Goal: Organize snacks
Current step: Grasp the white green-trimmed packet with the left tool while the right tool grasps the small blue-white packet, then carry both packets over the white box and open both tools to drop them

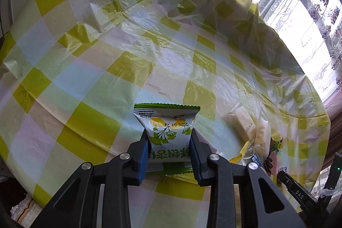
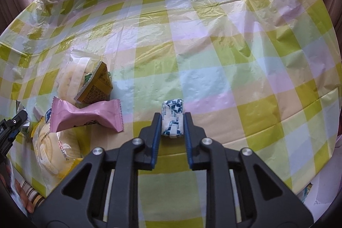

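Observation:
In the left wrist view my left gripper [image 1: 168, 139] is shut on a white snack packet with green leaves and a green edge [image 1: 168, 129], its blue pads pressing both sides. In the right wrist view my right gripper [image 2: 172, 119] is shut on a small candy in a white and blue wrapper [image 2: 172, 119]. A heap of snacks lies left of it: a pink packet [image 2: 85, 114], a yellow box [image 2: 96, 87], a clear pack with pale cake [image 2: 70, 76] and a yellow-white packet [image 2: 53, 155]. In the left wrist view the same heap [image 1: 252, 131] lies to the right.
A round table under a crinkled plastic cloth of yellow-green, blue and pink checks [image 2: 235, 57] fills both views. Windows with lace curtains [image 1: 299, 14] stand behind it. The left gripper's tip [image 2: 10, 127] shows at the left edge of the right wrist view.

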`<state>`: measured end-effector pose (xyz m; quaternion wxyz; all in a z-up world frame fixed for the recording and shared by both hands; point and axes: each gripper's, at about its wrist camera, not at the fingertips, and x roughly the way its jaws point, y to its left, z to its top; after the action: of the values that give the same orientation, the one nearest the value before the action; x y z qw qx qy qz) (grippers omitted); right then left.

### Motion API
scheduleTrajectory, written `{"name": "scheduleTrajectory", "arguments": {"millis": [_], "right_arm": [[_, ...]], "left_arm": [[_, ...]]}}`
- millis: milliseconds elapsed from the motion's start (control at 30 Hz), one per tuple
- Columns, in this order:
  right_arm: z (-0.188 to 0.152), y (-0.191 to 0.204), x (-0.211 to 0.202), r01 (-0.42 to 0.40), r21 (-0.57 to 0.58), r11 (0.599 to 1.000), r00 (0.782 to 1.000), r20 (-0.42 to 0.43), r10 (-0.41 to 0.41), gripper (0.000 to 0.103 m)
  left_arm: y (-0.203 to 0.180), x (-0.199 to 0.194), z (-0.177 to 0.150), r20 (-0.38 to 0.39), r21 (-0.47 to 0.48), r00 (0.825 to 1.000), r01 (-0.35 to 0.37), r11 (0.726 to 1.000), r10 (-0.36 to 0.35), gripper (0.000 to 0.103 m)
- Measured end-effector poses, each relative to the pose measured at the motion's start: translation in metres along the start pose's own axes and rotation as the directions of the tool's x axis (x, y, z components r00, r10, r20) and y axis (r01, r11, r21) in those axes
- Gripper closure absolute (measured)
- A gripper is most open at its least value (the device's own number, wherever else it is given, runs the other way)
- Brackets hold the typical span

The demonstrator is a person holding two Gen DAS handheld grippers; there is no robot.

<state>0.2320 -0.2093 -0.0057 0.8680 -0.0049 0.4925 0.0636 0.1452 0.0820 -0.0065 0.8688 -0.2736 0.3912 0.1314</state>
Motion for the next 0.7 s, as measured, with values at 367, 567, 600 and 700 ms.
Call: {"name": "scheduleTrajectory", "arguments": {"millis": [367, 567, 600, 700], "right_arm": [[-0.006, -0.006, -0.017, -0.012, -0.002, 1.0, 1.0, 0.023, 0.012, 0.079], [-0.016, -0.015, -0.034, -0.017, 0.006, 1.0, 0.999, 0.038, 0.017, 0.079], [-0.018, -0.017, -0.037, -0.02, 0.009, 1.0, 0.999, 0.042, 0.019, 0.079], [-0.023, -0.022, -0.046, -0.026, 0.017, 1.0, 0.998, 0.051, 0.025, 0.079]], "left_arm": [[-0.011, -0.021, -0.004, 0.029, 0.024, 0.999, 0.029, 0.999, -0.03, 0.068], [-0.026, -0.035, -0.011, 0.038, 0.057, 0.998, 0.053, 0.997, -0.056, 0.068], [-0.029, -0.038, -0.013, 0.039, 0.063, 0.997, 0.058, 0.996, -0.061, 0.068], [-0.041, -0.045, -0.018, 0.041, 0.087, 0.996, 0.08, 0.993, -0.083, 0.068]]}}
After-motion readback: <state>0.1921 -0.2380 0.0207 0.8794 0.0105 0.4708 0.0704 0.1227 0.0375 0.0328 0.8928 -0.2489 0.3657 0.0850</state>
